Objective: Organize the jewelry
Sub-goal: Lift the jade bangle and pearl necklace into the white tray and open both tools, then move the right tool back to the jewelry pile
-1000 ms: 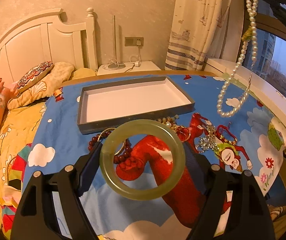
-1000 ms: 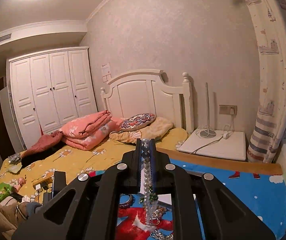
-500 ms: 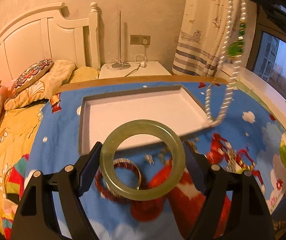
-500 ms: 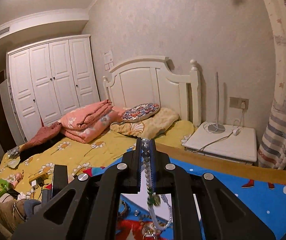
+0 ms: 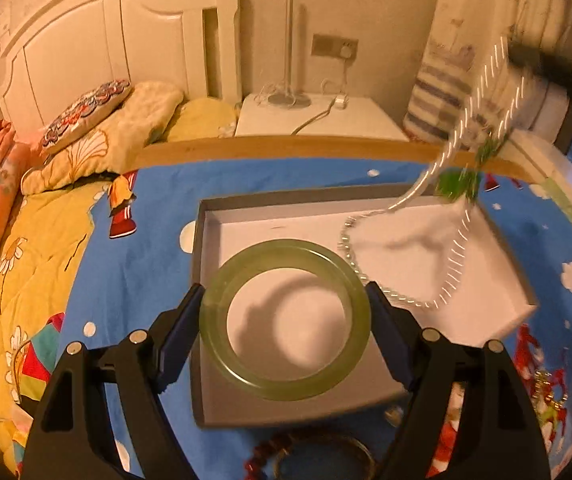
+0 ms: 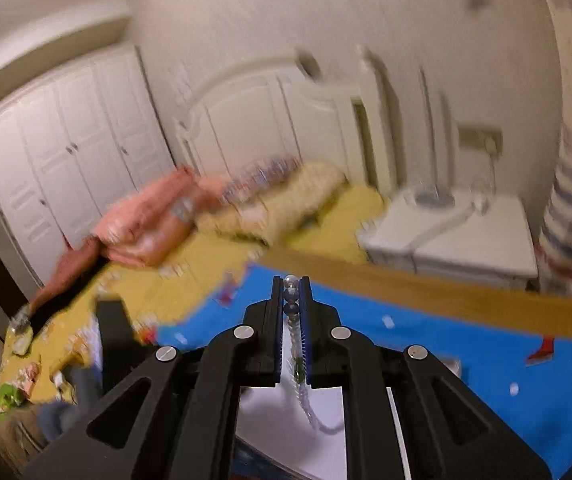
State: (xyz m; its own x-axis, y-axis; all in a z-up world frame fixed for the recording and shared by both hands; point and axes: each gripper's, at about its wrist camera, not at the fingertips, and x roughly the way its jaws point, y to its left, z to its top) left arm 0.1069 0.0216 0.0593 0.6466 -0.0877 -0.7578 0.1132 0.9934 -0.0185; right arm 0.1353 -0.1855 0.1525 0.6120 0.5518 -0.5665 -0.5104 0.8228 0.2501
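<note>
My left gripper (image 5: 285, 320) is shut on a pale green jade bangle (image 5: 222, 320) and holds it above the near left part of a grey tray (image 5: 286, 410) with a white floor. My right gripper (image 6: 291, 292) is shut on a white pearl necklace (image 6: 291, 283). In the left wrist view the necklace (image 5: 452, 264) hangs blurred from the upper right, and its lower loop lies on the tray floor. A green tassel (image 5: 460, 178) hangs on it.
The tray lies on a blue cartoon-print blanket (image 5: 142, 256). A dark red bead bracelet and a metal bangle (image 5: 318, 454) lie in front of the tray. More jewelry (image 5: 546, 384) lies at the right. A bed (image 5: 14, 240) is left, a white nightstand (image 5: 322, 120) behind.
Both grippers have moved forward over the tray. The bangle now hangs above the tray floor. The pearl necklace has come down and its loop now lies in the tray.
</note>
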